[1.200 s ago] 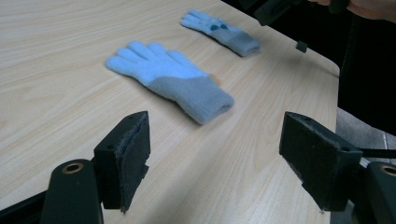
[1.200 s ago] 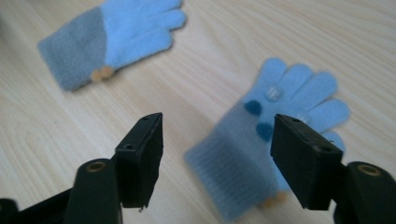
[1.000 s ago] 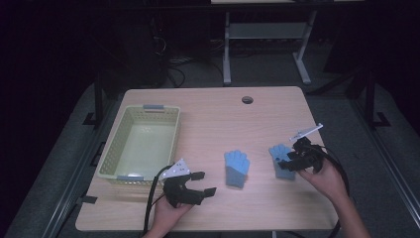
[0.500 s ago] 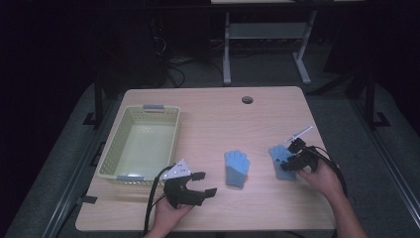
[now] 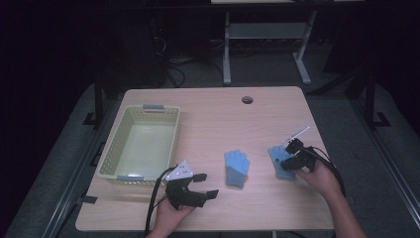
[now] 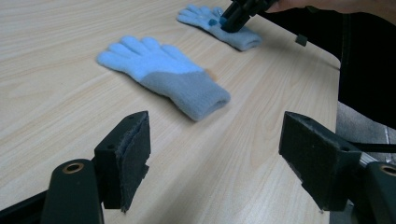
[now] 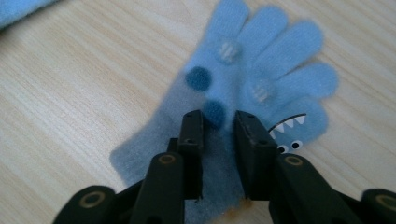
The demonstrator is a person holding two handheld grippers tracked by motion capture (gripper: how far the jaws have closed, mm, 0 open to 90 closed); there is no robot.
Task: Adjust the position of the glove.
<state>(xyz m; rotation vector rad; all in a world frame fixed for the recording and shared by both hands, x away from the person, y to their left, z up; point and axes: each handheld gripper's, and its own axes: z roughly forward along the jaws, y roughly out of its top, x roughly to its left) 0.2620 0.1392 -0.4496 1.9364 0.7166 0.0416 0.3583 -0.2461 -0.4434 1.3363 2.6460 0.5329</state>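
The right gripper (image 7: 218,126) presses down on a light blue knitted glove with dark blue dots and a small toothed face (image 7: 261,88) near the worktop's right edge. Its jaws have just been closing and now pinch a fold of the palm, hiding the fabric between them; the cuff is cut off at the bottom of the right gripper view. A second light blue glove with a grey cuff (image 5: 236,167) lies flat toward the near edge's middle. The left gripper (image 6: 215,158) hovers near the front edge, jaws wide apart. The pale green slatted plastic basket (image 5: 115,148) by the left edge holds nothing discernible.
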